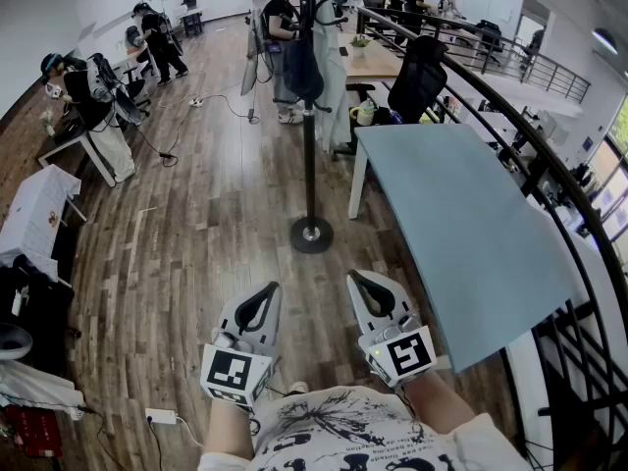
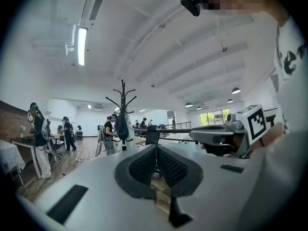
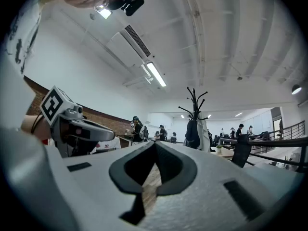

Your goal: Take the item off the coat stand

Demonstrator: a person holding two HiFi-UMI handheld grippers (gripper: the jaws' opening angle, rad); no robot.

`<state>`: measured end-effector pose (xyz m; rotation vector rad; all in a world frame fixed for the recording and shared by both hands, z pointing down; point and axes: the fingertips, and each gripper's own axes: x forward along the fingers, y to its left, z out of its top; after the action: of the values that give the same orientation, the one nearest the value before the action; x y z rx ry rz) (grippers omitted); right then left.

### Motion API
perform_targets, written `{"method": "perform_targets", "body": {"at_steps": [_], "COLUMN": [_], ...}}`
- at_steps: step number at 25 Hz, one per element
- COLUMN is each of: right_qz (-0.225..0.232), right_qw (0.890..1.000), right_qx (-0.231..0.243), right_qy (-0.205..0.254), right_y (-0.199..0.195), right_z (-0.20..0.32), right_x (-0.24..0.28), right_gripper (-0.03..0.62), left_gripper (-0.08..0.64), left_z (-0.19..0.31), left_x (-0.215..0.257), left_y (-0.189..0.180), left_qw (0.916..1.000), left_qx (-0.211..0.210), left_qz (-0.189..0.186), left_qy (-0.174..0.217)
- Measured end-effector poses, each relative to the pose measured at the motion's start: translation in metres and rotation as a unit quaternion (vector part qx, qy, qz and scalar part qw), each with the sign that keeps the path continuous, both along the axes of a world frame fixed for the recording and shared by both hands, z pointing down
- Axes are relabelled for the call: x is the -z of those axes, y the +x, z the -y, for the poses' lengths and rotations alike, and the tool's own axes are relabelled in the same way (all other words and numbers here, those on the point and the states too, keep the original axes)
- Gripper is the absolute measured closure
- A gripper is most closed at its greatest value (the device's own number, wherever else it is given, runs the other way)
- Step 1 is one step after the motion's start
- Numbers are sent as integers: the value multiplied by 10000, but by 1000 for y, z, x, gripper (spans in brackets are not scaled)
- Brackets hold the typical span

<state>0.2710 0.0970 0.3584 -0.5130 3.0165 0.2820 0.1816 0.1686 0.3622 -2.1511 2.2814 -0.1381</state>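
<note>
A black coat stand (image 1: 309, 145) rises from a round base on the wood floor, ahead of both grippers. High on it hang a dark bag (image 1: 302, 67) and a white garment (image 1: 332, 72). My left gripper (image 1: 268, 290) and right gripper (image 1: 357, 281) are held low, side by side, well short of the stand. Both point toward it with their jaws shut and nothing between them. In the left gripper view the stand (image 2: 123, 105) and its bag (image 2: 122, 127) appear far off, above the closed gripper (image 2: 155, 150). The right gripper view shows the stand (image 3: 194, 105), the bag (image 3: 192, 134) and the shut gripper (image 3: 155, 148).
A long teal table (image 1: 461, 224) stands to the right of the stand, with a black railing (image 1: 549, 165) beyond it. A black chair (image 1: 417, 77) is behind the table. Several people work at desks at the far left and back. Cables lie on the floor.
</note>
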Motion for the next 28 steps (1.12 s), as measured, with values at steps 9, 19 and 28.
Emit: {"method": "perform_targets", "body": {"at_steps": [9,19,28], "right_qz": [-161,-274,-305], "right_qw": [9996,9963,9968], "right_qx": [-226,-766,-672], "right_qy": [-97,-270,-318], "right_y": [-26,-79,-125], "right_z": [-7,-5,-10], "right_x": [-13,-18,-30], "right_gripper": [600,598,598], "left_gripper": [555,555,555], "left_z": [-10,-20,-33], "left_x": [-5,-7,-20], "left_y": [-27,-96,-142], "left_qw": [9998,9994,9992], "left_qx": [-210,-276,-297], "left_qz": [-66,-223,-279], "left_qy": [3,-8,-26]}}
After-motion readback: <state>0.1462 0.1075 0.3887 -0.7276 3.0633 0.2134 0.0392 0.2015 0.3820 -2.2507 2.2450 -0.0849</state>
